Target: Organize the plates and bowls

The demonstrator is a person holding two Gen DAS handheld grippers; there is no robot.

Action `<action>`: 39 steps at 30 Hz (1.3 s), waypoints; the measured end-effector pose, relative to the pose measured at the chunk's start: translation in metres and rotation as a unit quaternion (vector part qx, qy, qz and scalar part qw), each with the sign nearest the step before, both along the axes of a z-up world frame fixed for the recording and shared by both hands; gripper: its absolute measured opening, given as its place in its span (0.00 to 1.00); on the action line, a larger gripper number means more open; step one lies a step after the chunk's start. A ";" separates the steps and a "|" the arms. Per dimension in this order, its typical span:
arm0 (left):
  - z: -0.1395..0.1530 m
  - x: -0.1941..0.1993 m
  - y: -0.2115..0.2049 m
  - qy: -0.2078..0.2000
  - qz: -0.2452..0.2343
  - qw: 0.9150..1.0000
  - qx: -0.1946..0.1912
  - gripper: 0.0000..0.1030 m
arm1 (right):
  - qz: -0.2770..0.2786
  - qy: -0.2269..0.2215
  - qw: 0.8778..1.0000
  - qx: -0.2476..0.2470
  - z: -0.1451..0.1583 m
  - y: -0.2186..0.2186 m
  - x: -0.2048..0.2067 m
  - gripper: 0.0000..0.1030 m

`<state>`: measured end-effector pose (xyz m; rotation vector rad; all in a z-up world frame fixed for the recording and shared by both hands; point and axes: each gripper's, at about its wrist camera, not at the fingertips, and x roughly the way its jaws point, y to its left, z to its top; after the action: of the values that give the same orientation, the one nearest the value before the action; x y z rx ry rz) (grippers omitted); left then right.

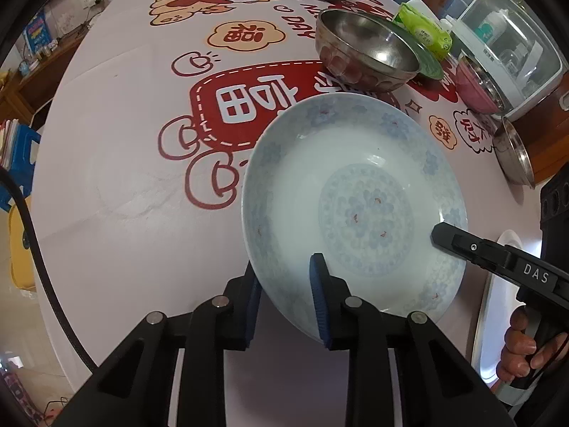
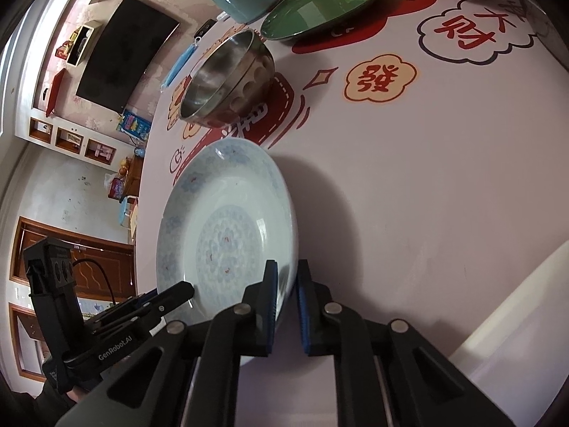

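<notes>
Holding the blue flowered plate (image 1: 355, 192) by its rim, I had my left tool (image 1: 288, 302) and my right tool (image 2: 287, 306) both closed tight on it, just above the surface (image 1: 124, 195). I should lift both sides together, slowly. Farther off, the steel bowl (image 1: 366, 53) looked empty, and the green plate (image 2: 320, 3) did too.
</notes>
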<state>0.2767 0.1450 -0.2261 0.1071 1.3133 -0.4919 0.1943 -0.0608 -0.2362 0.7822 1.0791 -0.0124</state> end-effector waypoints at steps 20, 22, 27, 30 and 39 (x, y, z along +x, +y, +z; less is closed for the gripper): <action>0.012 -0.044 0.024 -0.022 -0.037 0.999 0.012 0.21 | 0.056 -0.008 0.996 -0.062 0.009 0.033 -0.025 0.10; 0.015 -0.049 0.027 -0.025 -0.040 0.999 0.008 0.21 | 0.065 -0.016 0.995 -0.072 0.013 0.035 -0.028 0.10; 0.026 -0.065 0.033 -0.030 -0.036 0.999 -0.006 0.21 | 0.081 -0.046 0.991 -0.097 0.029 0.039 -0.039 0.10; 0.034 -0.076 0.037 -0.036 -0.038 0.998 -0.017 0.21 | 0.084 -0.065 0.989 -0.106 0.038 0.038 -0.048 0.10; 0.062 -0.110 0.031 -0.069 -0.062 0.995 -0.032 0.21 | 0.066 -0.103 0.982 -0.141 0.061 0.038 -0.089 0.10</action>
<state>0.1662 0.1761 -0.1643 0.1680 1.1591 -0.6208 0.1056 -0.0231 -0.1748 0.4447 0.9050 0.0277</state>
